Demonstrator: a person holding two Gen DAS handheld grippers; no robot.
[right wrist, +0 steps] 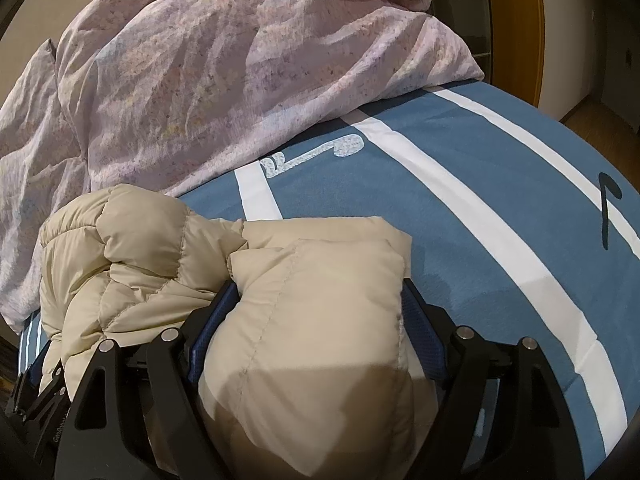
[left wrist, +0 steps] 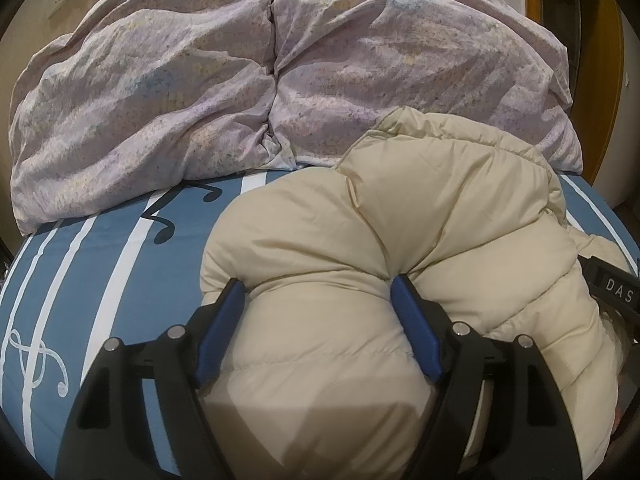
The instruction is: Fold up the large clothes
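Left wrist view: 1 beige puffer jacket lies bunched on the bed, which has a blue sheet w/ white stripes and music-note prints. Left gripper pinches a thick padded roll of the jacket between its 2 blue-padded fingers; jaws stand fairly wide because of the bulk, fabric bulging out over both pads. Behind the jacket, 1 rumpled lilac duvet is heaped across the far part of the bed, touching the jacket's far edge. A black piece of the other gripper, lettered "DAS", shows at the right edge.

Right wrist view: right gripper clamps another padded section of the same jacket, 2 fingers pressing in from both sides. Rest of the jacket piles to the left, near the duvet. Sheet lies bare to the right. Part of the left gripper sits at lower left.
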